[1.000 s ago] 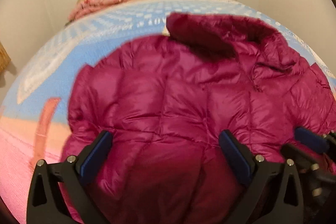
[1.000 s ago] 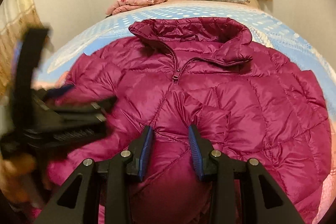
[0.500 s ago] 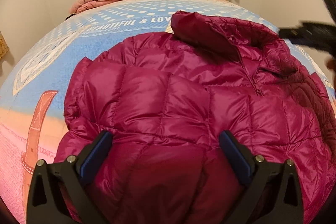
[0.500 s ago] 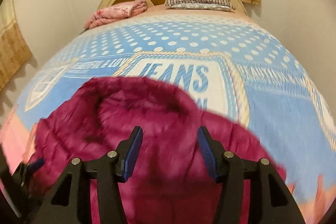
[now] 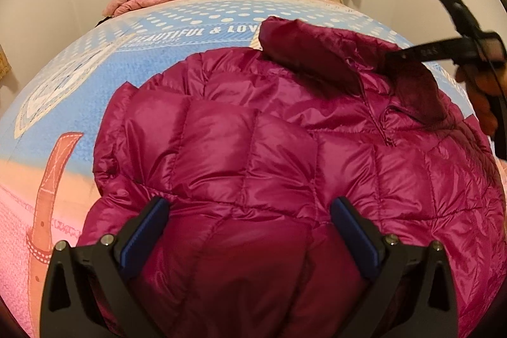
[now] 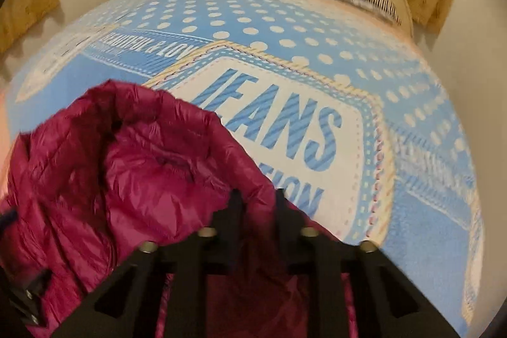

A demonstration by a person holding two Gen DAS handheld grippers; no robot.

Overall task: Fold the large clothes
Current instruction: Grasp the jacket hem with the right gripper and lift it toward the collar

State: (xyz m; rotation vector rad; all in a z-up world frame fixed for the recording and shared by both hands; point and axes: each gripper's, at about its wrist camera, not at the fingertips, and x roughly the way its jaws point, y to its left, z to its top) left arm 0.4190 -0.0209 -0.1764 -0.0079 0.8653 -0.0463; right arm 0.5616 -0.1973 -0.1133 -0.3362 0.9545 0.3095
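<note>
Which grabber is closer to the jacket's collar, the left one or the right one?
The right. The right gripper is at the collar, its jaws closing on the collar's edge. The left gripper hangs open over the lower part of the jacket, far from the collar.

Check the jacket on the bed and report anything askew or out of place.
The magenta puffer jacket lies zipped, front up. Only its collar is off: rumpled and bunched at the right gripper, whose jaws are closing on its edge. No damage visible.
</note>
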